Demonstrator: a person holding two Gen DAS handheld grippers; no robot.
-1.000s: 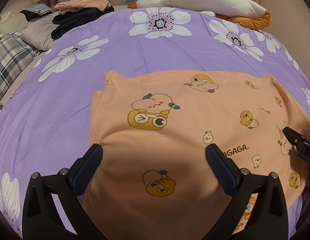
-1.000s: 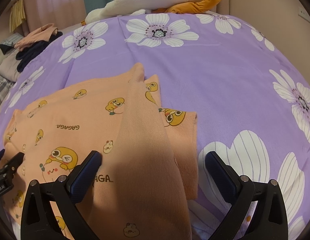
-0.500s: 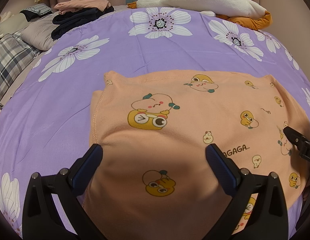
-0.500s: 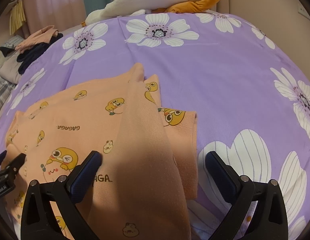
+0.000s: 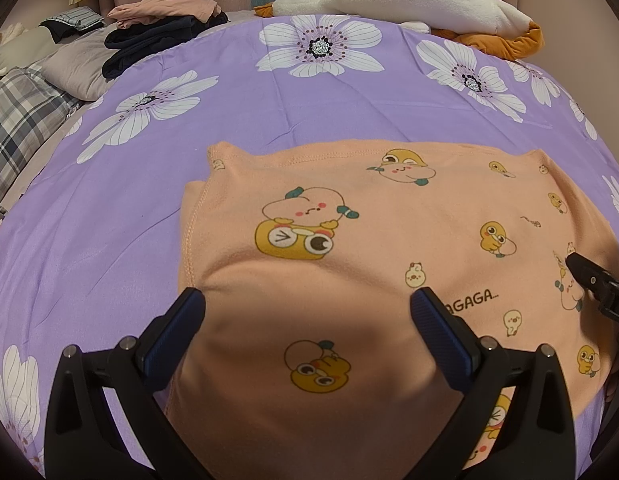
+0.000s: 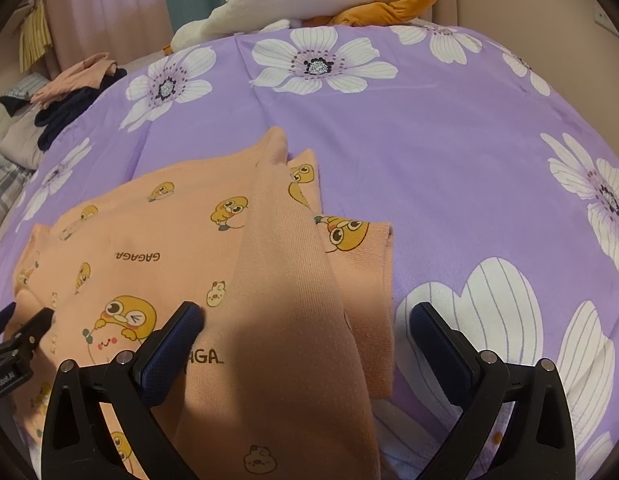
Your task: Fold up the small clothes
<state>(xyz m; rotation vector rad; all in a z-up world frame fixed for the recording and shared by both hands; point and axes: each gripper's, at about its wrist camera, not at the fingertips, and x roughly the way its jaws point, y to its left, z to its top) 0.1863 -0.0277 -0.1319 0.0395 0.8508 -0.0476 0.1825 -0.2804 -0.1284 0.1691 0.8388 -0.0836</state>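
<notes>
A small peach garment (image 5: 349, 240) printed with yellow cartoon ducks lies spread on the purple flowered bedspread (image 5: 269, 100). My left gripper (image 5: 307, 316) hangs open above its near part, nothing between the fingers. In the right wrist view the same garment (image 6: 157, 248) shows a plain peach panel (image 6: 285, 280) folded over its right side, with a ribbed cuff (image 6: 373, 264) sticking out to the right. My right gripper (image 6: 305, 326) is open over that fold, holding nothing. Each gripper's tip shows at the edge of the other's view: the right gripper (image 5: 589, 276) and the left gripper (image 6: 25, 324).
At the back of the bed lies a white and orange plush blanket (image 5: 409, 4). Folded dark and pink clothes (image 5: 161, 28) are stacked at the back left, beside a plaid pillow (image 5: 17, 120). Bare bedspread (image 6: 449, 140) stretches to the right of the garment.
The right wrist view has drifted slightly, with the garment sitting a little differently in frame. The left gripper and the garment have not visibly moved.
</notes>
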